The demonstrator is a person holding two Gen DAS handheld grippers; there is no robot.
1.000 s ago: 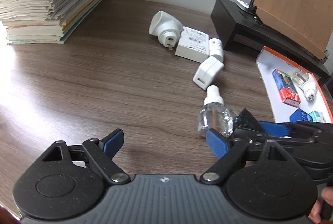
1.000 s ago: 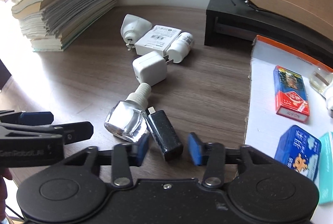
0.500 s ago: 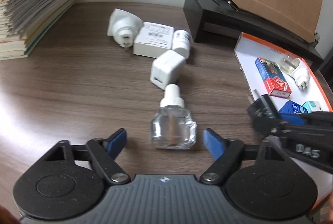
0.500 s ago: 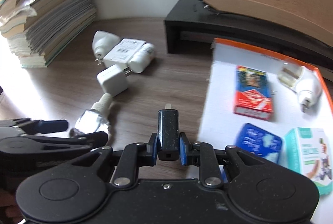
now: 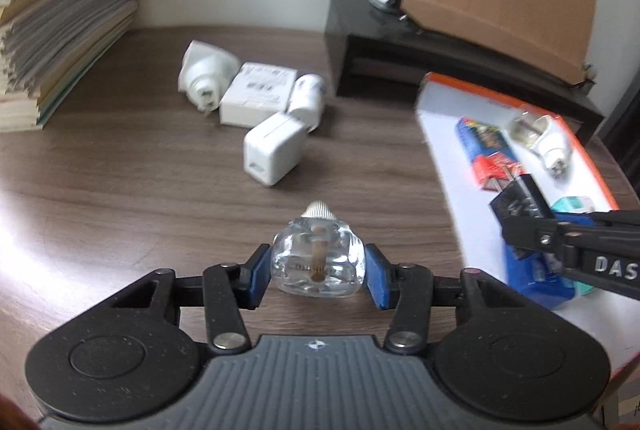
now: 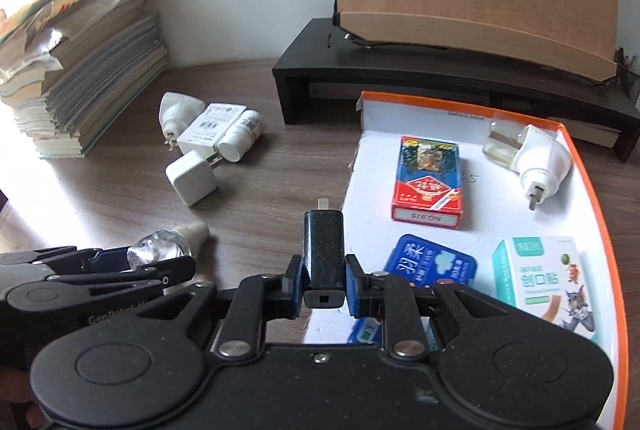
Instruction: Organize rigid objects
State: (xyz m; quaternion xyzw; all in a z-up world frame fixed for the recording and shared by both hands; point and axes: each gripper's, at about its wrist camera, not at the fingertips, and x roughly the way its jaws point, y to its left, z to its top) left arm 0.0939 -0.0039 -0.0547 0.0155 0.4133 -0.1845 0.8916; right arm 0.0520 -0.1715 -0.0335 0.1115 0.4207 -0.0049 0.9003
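Observation:
My left gripper [image 5: 316, 276] is shut on a clear glass refill bottle [image 5: 318, 262] with a white cap, held just above the wooden table; the bottle also shows in the right wrist view [image 6: 164, 245]. My right gripper [image 6: 323, 280] is shut on a black USB charger [image 6: 323, 250], held upright at the left edge of the white orange-rimmed tray [image 6: 472, 226]. The charger also shows in the left wrist view [image 5: 520, 202], over the tray [image 5: 448, 134].
On the table lie a white cube charger [image 6: 191, 177], a white box [image 6: 211, 129], a white bottle [image 6: 241, 136] and a white plug-in [image 6: 176, 112]. The tray holds a red card box [image 6: 428, 182], a blue tin [image 6: 430, 266], a plaster box [image 6: 544, 282] and a plug-in diffuser [image 6: 528, 154]. Books [image 6: 80, 82] stand at left, a black stand [image 6: 440, 82] behind.
My left gripper moved over the glass bottle and closed on it. My right gripper closed on the black charger, lifted it and carried it right toward the tray.

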